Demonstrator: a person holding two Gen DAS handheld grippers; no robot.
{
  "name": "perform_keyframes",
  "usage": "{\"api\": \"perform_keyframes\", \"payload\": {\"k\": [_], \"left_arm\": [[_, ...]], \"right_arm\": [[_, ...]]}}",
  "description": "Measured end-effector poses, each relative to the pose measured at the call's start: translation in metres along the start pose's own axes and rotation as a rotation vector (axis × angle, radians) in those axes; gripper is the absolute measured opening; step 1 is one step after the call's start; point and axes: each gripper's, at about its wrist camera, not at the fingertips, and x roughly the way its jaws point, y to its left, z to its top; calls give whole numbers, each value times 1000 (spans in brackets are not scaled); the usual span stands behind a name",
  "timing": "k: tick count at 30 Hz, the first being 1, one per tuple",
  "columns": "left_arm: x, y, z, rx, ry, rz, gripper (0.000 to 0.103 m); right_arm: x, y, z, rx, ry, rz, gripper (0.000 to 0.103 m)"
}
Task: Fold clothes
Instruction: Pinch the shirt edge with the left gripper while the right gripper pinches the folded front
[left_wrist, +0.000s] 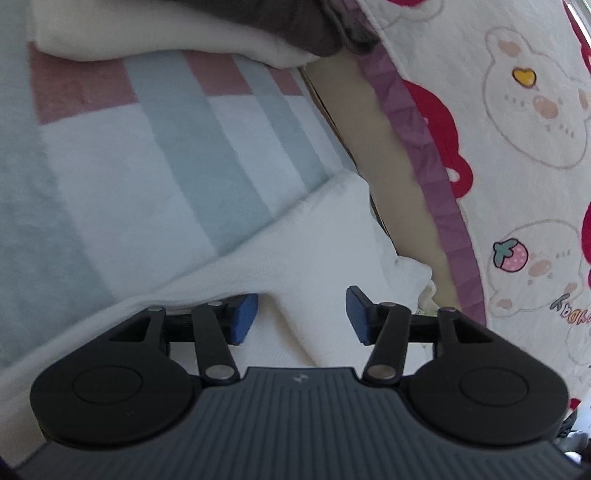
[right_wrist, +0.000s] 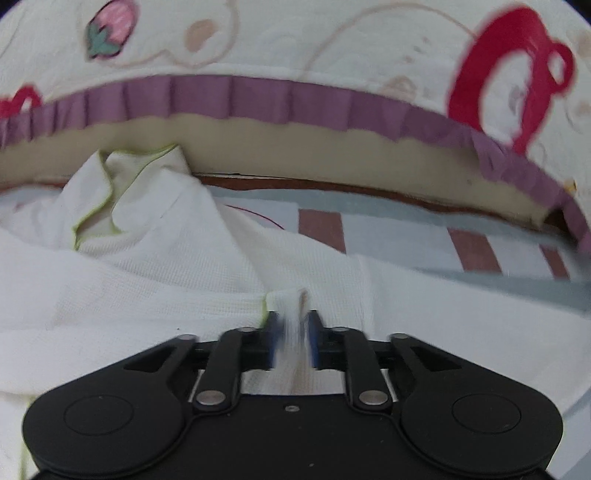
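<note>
A white waffle-knit garment (right_wrist: 155, 266) with a thin green-edged collar lies rumpled on a pastel checked blanket (right_wrist: 402, 236). My right gripper (right_wrist: 293, 338) sits low over it. Its blue pads (right_wrist: 274, 338) stand a little apart, and a raised fold of the white cloth, streaked with blur, runs up between them. In the left wrist view, the same white garment (left_wrist: 306, 240) lies folded along the blanket's edge. My left gripper (left_wrist: 301, 315) hovers just above it, open, its blue pads (left_wrist: 243, 315) wide apart and gripping nothing.
A quilt with bear and strawberry prints (left_wrist: 517, 147) and a purple frill (right_wrist: 258, 99) borders the blanket, with a beige strip (left_wrist: 384, 155) between them. At the far end of the blanket lie another folded white piece (left_wrist: 147, 37) and a dark grey garment (left_wrist: 295, 22).
</note>
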Motion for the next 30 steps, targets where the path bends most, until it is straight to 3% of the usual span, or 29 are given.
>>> {"api": "perform_keyframes", "payload": {"k": [1, 2, 7, 8, 9, 10, 12, 13, 14, 16, 19, 23, 25, 27, 30], "left_arm": [[2, -2, 0, 4, -12, 4, 54], [4, -4, -1, 7, -25, 8, 54], [10, 0, 2, -9, -92, -10, 50], [11, 0, 4, 10, -82, -1, 41], [12, 0, 7, 29, -72, 9, 17], [14, -1, 9, 65, -50, 19, 3], [13, 1, 10, 88, -42, 33, 4], [10, 2, 11, 78, -56, 24, 4], [8, 3, 12, 67, -71, 14, 4], [3, 3, 14, 58, -99, 11, 4], [-2, 0, 20, 59, -110, 19, 4], [-3, 5, 23, 15, -79, 12, 4], [-2, 7, 23, 19, -50, 40, 4], [-2, 10, 23, 22, -30, 61, 5], [-2, 13, 22, 24, -25, 77, 6]], "right_arm": [[-3, -5, -4, 40, -9, 18, 52], [-6, -11, -7, 81, -17, 36, 60], [-1, -38, -36, 278, 51, 134, 60], [0, -42, -43, 317, 58, 166, 60], [2, -46, -51, 356, 64, 198, 60], [1, -47, -56, 374, 43, 208, 61], [1, -44, -60, 367, 4, 219, 62], [2, -42, -60, 356, -11, 226, 47], [2, -39, -57, 324, -15, 249, 5], [-5, -36, -45, 271, -24, 318, 7], [-36, -34, -31, 110, -134, 389, 7], [-37, -52, -26, 134, -7, 433, 7], [-17, -53, -31, 115, 182, 430, 6], [-9, -45, -43, 42, 243, 344, 7], [-14, -37, -57, 10, 212, 358, 11]]}}
